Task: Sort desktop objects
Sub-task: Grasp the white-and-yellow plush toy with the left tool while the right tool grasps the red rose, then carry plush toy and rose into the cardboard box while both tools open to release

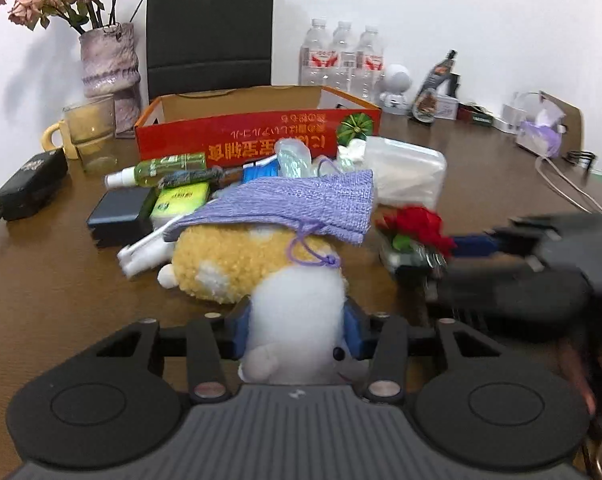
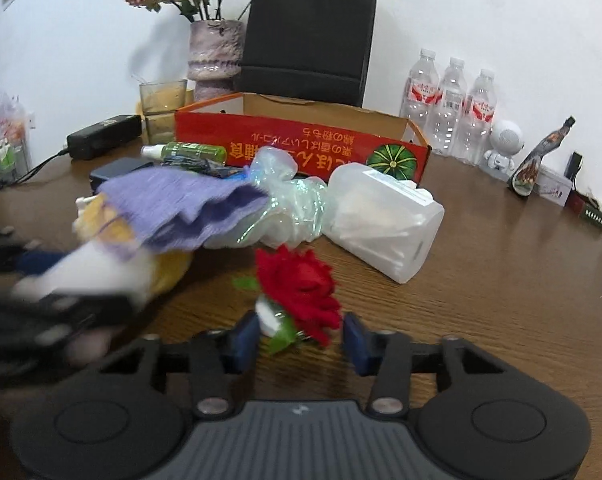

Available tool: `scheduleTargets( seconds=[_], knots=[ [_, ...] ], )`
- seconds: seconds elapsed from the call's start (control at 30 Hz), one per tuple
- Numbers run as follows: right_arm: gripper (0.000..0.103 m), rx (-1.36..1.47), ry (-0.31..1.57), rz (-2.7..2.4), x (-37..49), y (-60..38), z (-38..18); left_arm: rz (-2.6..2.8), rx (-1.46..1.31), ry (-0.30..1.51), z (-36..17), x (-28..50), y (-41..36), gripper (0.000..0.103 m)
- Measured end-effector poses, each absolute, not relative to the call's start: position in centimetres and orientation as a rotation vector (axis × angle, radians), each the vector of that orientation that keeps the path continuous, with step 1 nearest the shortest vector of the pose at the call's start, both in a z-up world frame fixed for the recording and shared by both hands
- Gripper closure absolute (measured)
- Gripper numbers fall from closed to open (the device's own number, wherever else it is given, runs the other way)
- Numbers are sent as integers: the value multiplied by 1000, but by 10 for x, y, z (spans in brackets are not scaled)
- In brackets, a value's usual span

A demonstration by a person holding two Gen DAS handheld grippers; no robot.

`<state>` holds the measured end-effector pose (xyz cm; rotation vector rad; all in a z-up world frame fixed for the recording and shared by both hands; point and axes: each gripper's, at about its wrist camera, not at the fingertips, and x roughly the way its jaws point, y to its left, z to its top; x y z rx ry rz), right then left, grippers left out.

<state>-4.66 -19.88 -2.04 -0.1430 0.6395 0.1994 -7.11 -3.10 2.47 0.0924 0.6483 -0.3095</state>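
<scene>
A yellow and white plush toy lies on the brown table under a purple knitted pouch. My left gripper is shut on the toy's white end, with the blue pads pressed into the fluff on both sides. In the right wrist view it is a dark blur at the left edge. A red fabric rose with green leaves lies just right of the toy. My right gripper is shut on the rose, its pad tips against the petals and the leaves. Behind the pile stands an open red cardboard box.
The pile holds a green spray bottle, a dark case, crumpled clear film and a translucent plastic tub. Behind stand a glass mug, a vase, a black bag and water bottles. A black adapter lies left.
</scene>
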Motion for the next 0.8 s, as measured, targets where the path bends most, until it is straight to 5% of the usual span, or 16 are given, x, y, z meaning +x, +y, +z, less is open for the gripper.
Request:
scheduleTargets(
  seconds=[0.07,0.13,0.17,0.23,0.27,0.3,0.33,0.37,0.47,0.8],
  knots=[
    [87,-134,644,200,-51,-200,-21,-340,131,643,26,-92,-16,56],
    [85,-127,647,213,-60,-202,-21,-372,184,650,24,-108,-8,48],
    [81,-118,650,219,-61,-203,-20,-366,188,647,23,-110,-8,27],
    [48,-99,654,216,-56,-201,-20,-332,166,638,22,-104,-10,16],
    [28,-92,656,204,-49,-200,-21,-316,152,646,20,-99,-12,28],
    [25,-84,658,192,-41,-198,-22,-301,135,666,18,-91,-14,40],
    [27,-71,662,186,-34,-197,-23,-291,119,687,16,-84,-16,54],
    [30,-47,669,194,-28,-197,-22,-286,112,691,14,-79,-17,55],
    [64,-39,674,189,-18,-194,-19,-289,105,679,17,-80,-16,57],
    [65,17,553,249,-66,-211,43,-161,16,462,91,-81,45,58]
  ],
)
